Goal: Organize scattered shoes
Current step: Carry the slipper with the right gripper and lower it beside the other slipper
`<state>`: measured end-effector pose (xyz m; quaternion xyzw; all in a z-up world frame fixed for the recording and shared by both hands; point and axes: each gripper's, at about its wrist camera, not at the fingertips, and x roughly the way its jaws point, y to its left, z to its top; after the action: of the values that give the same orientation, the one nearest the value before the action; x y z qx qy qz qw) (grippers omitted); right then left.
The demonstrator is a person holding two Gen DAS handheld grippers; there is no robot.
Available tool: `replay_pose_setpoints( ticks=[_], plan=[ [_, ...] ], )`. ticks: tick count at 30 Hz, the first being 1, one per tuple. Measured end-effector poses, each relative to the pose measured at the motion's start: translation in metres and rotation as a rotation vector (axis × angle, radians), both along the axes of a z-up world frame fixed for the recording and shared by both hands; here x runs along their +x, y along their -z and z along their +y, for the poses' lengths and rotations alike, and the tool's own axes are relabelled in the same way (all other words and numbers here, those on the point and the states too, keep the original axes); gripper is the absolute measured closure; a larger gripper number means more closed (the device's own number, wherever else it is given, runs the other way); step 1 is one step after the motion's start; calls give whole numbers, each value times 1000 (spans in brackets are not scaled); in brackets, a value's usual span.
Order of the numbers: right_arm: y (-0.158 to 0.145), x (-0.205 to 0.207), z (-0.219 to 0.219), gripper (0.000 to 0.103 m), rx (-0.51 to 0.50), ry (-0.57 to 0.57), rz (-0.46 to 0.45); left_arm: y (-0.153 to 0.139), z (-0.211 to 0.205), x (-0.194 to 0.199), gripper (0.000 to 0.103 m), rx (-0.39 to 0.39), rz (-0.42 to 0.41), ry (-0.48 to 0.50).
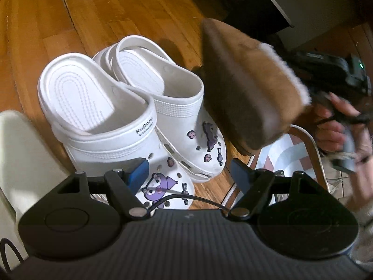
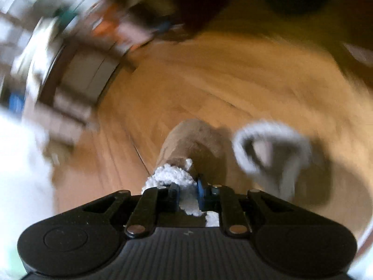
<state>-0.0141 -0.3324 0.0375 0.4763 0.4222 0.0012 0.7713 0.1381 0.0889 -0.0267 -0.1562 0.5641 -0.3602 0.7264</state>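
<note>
Two white clogs with purple charms stand side by side on the wood floor: one nearer me, the other behind it. My left gripper is open and empty, just above their toes. A tan fleece-lined slipper hangs in the air to their right, sole toward me, held by my right gripper. In the blurred right wrist view my right gripper is shut on this slipper at its white fleece collar. A second tan slipper lies on the floor to its right.
A white object stands at the left edge. A patterned rug and a wooden frame lie at the lower right. Dark furniture and a white board are at the far right. Blurred shelves fill the right wrist view's left.
</note>
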Motion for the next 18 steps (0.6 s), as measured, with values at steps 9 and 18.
replay_pose_setpoints(
  ticks=[9, 18],
  plan=[
    [3, -99, -1, 88, 394, 384, 152, 3, 11, 1, 27, -22, 11, -18],
    [48, -106, -9, 75, 624, 583, 56, 7, 10, -2, 27, -33, 40, -19]
  ],
)
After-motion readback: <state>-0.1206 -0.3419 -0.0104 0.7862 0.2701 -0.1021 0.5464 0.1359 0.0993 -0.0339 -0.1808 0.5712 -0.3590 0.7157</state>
